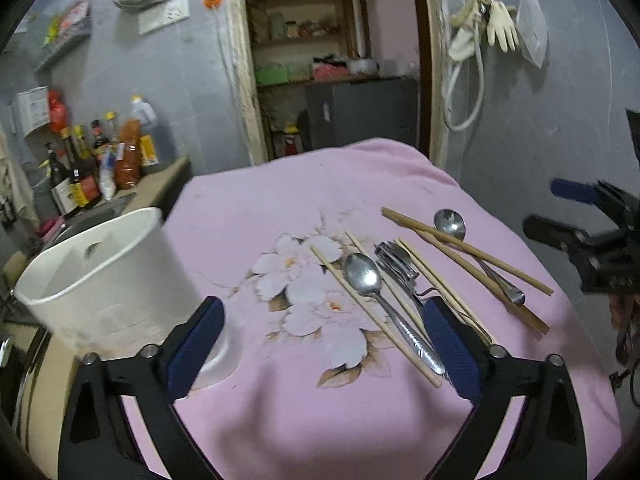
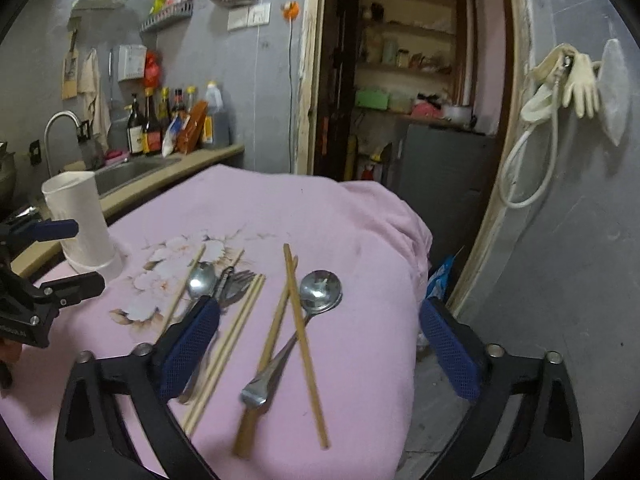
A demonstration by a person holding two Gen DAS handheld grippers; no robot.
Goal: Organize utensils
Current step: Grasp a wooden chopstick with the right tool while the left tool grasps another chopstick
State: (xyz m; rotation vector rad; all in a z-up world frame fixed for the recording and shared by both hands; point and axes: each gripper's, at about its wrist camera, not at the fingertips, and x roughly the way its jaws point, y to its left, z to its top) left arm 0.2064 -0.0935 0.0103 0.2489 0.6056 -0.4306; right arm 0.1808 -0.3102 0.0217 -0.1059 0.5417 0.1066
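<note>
Both grippers hang above a table draped in a pink floral cloth [image 1: 248, 200], each with its jaws spread wide and nothing between them.

The left gripper [image 1: 320, 344] points forward over the near edge of the cloth, level and low. Its left finger stands just in front of the white utensil holder [image 1: 100, 276], and its right finger overlaps the handles of the nearest cutlery. In the right wrist view this gripper [image 2: 64, 256] shows at the left edge, side-on, beside the same holder [image 2: 80, 224], which stands upright at the table's left edge near the sink.

The right gripper [image 2: 320, 344] is angled down over the right part of the spread. Its left finger covers the fork handles, and its right finger hangs past the table's right edge.

The utensils lie loose on the cloth, right of the holder:
- a small spoon [image 1: 368, 284] among thin chopsticks [image 1: 372, 312]
- a cluster of forks [image 1: 394, 262] just right of it
- a round-bowled spoon [image 2: 316, 296] crossed by two thicker chopsticks [image 2: 304, 344]
</note>
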